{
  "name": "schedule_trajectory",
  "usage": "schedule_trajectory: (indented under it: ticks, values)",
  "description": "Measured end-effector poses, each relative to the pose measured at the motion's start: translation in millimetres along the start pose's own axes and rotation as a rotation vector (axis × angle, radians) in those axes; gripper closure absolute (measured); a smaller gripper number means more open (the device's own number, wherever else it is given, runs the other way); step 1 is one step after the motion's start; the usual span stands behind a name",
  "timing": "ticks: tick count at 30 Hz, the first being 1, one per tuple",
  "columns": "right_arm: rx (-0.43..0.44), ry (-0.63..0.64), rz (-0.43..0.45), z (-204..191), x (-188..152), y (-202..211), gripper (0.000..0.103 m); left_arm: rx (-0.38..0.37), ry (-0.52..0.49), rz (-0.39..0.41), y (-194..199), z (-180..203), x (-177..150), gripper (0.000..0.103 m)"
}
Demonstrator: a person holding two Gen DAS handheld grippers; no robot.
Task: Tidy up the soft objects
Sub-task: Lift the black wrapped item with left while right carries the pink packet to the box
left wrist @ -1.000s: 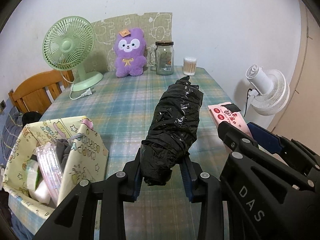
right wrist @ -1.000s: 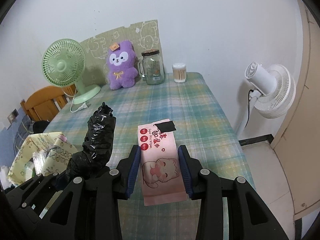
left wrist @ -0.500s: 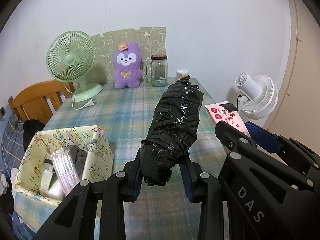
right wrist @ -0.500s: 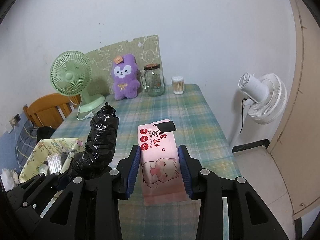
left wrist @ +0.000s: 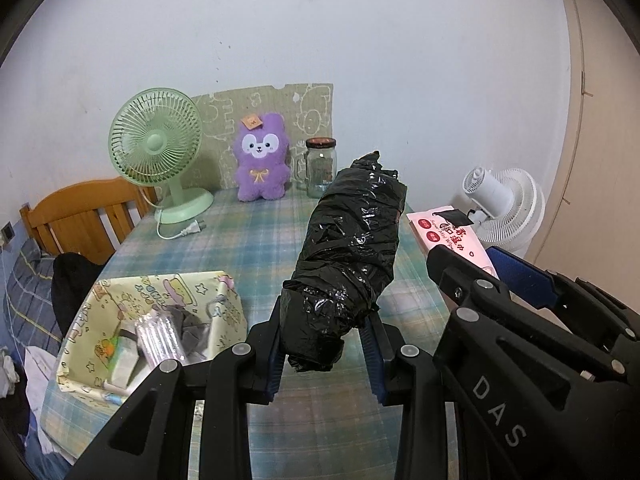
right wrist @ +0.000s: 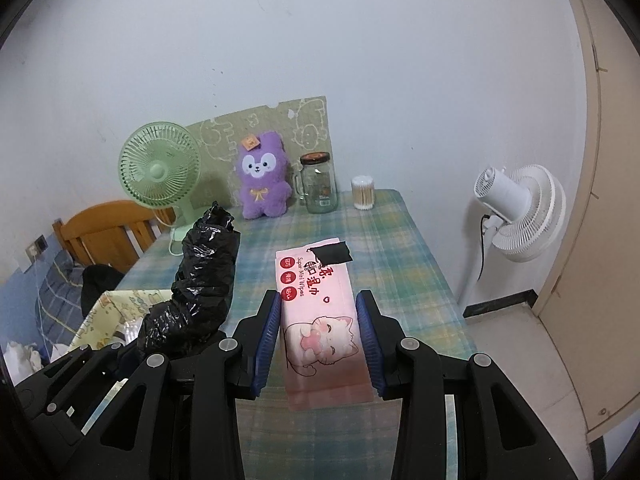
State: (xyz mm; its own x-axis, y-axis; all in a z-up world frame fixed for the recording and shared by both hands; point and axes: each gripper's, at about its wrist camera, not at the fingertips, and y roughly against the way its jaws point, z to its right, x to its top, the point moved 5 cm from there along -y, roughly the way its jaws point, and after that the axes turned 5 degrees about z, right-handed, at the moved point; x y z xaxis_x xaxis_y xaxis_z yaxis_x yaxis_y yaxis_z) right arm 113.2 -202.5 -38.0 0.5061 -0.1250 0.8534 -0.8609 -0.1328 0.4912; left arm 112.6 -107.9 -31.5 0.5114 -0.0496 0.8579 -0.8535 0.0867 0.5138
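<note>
Two grippers have both risen vs a sec ago, table w/ plaid cloth (left wrist: 248, 240) now lower in both views, so both loads look lifted clear, prob. en route to the yellow fabric bin (left wrist: 100, 304). Left gripper (left wrist: 325, 350) pinches black plastic roll (left wrist: 352, 248) by its near end; long axis runs away toward the purple plush (left wrist: 262, 160), right of the bin. Right gripper (right wrist: 318, 340) clamps pink wipes pack (right wrist: 320, 312), lengthwise same way, further right.

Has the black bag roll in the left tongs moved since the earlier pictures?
Yes. The black bag roll, clamped in the left tongs, has risen: its far tip, earlier below the glass jar, now stands level with it.
</note>
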Motion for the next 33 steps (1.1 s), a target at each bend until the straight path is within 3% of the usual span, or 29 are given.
schedule_trajectory:
  ticks: [17, 33]
  values:
    - [0.032, 0.024, 0.023, -52, 5, 5, 0.061, 0.023, 0.03, 0.041, 21, -48, -1, 0.069]
    - [0.091, 0.056, -0.005, -104, -4, -16, 0.061, 0.071, 0.067, 0.035, 15, -98, -9, 0.069]
